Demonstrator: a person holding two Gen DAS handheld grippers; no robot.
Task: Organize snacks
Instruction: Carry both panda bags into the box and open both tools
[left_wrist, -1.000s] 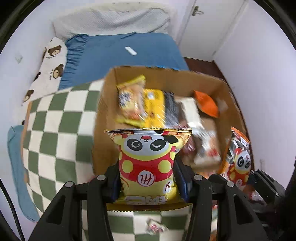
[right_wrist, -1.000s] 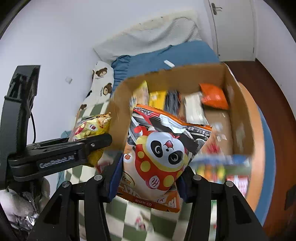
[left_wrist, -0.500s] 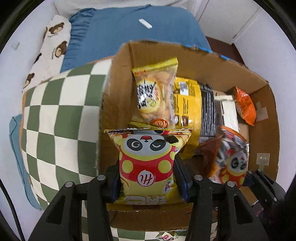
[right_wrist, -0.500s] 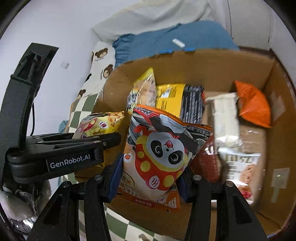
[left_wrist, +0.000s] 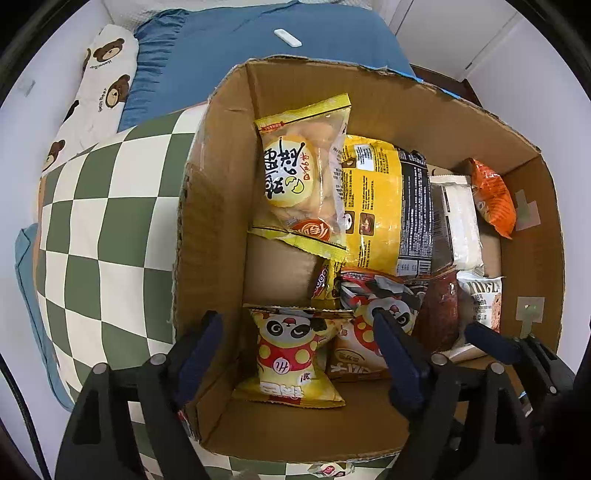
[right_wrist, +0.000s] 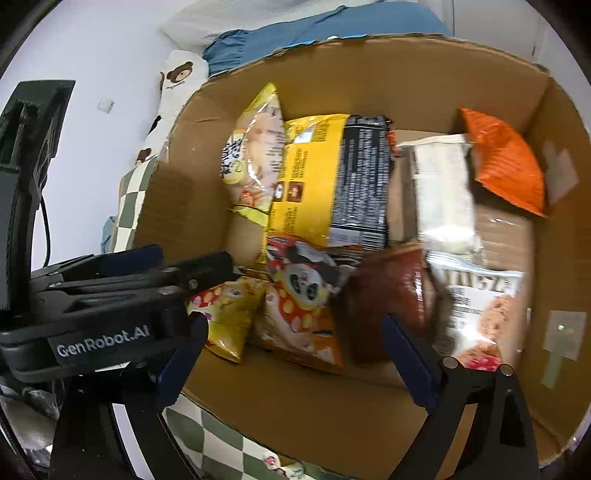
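Behind everything lay a bedroom with white walls, a blue bedsheet (left_wrist: 229, 44) and a checked green-and-white cushion (left_wrist: 103, 229) on which a cardboard box (left_wrist: 218, 206) rested. Over the near end of that box the left gripper (left_wrist: 295, 354) pointed down, its jaws opening and the dark blue pads clear of the yellow panda bag (left_wrist: 291, 358), which sat between them on the box floor against the near-left corner, untouched on either side. Just beside it, to the right, the orange panda bag (left_wrist: 369, 325) leaned partly over it; from the right wrist view this bag (right_wrist: 303, 295) lay ahead of the right gripper (right_wrist: 291, 362), whose jaws were likewise opening, wide apart and pressing on nothing, with the bag beyond the pads rather than gripped. The left gripper's black body (right_wrist: 96, 302) reached in from the left of that view, with the yellow panda bag (right_wrist: 229, 314) below it. Farther in, a dark red packet (right_wrist: 391, 295) and a white cookie bag (right_wrist: 476, 306) sat to the right of the orange panda bag. Behind them a clear bag of pale cakes (left_wrist: 306, 173) stood against the left wall, a large yellow-and-black bag (left_wrist: 384, 206) lay beside it, then a white packet (left_wrist: 458, 218), and an orange bag (left_wrist: 491, 195) leaned in the far right corner. A bear-print pillow (left_wrist: 99, 85) lay beyond the cushion.
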